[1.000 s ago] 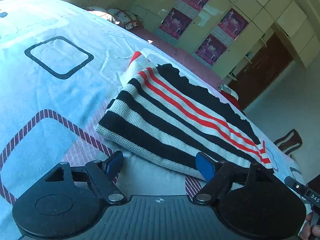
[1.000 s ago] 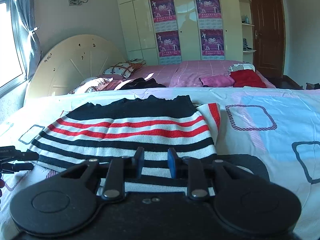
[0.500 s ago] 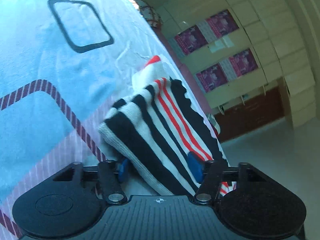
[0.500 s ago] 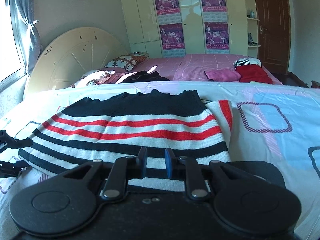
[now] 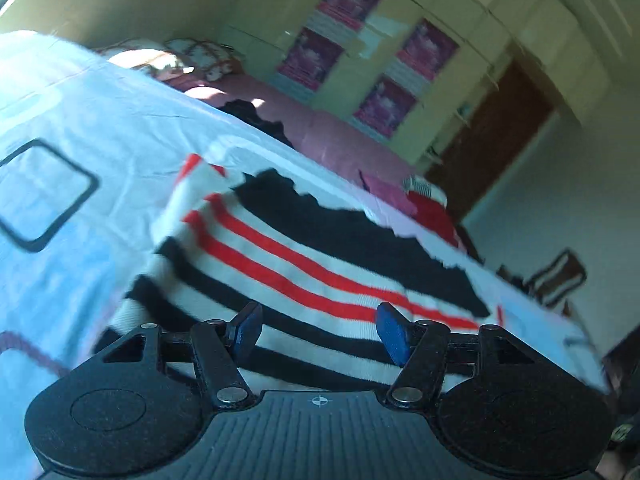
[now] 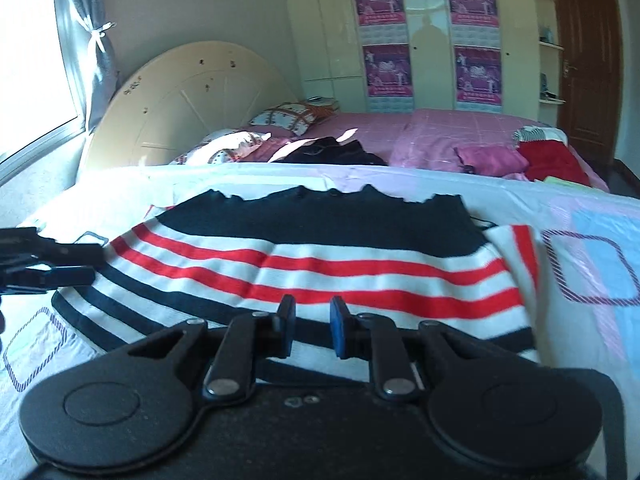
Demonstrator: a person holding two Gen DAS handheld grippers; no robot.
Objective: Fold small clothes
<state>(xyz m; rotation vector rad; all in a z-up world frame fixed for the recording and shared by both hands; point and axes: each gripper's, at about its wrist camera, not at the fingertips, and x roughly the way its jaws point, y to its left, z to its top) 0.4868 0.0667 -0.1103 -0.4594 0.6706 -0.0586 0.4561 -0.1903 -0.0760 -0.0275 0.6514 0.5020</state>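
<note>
Grippers first, nearest the lenses. Left gripper (image 5: 318, 330): blue pads spread wide, nothing between them, hovering low over the near hem of the striped sweater (image 5: 304, 276); that view is motion-blurred, so contact with the knit cannot be confirmed. Right gripper (image 6: 312, 328): pads drawn close with a narrow gap between them; the sweater's (image 6: 320, 264) bottom edge runs just under them, but whether cloth is pinched in that gap cannot be told. The left gripper also shows in the right wrist view at 9 o'clock (image 6: 76, 264), its fingers level with the garment's side edge. Judgement: both tools sit at the hem because that edge is the one to be lifted and carried over for the next fold; one at each end would keep the knit from sagging in the middle. Sweater lies flat on the blue-and-white bedsheet (image 6: 592, 264), black band toward 12 o'clock, red stripes mid-body, a sleeve tucked at 2 o'clock. Judgement: sleeves look already folded in, body fold not yet made. Beyond, at 12 o'clock, a pink bed (image 6: 452, 132) with loose clothes, then the wardrobe (image 6: 428, 36) with posters, and a brown door (image 6: 586, 60) at 1 o'clock.
</note>
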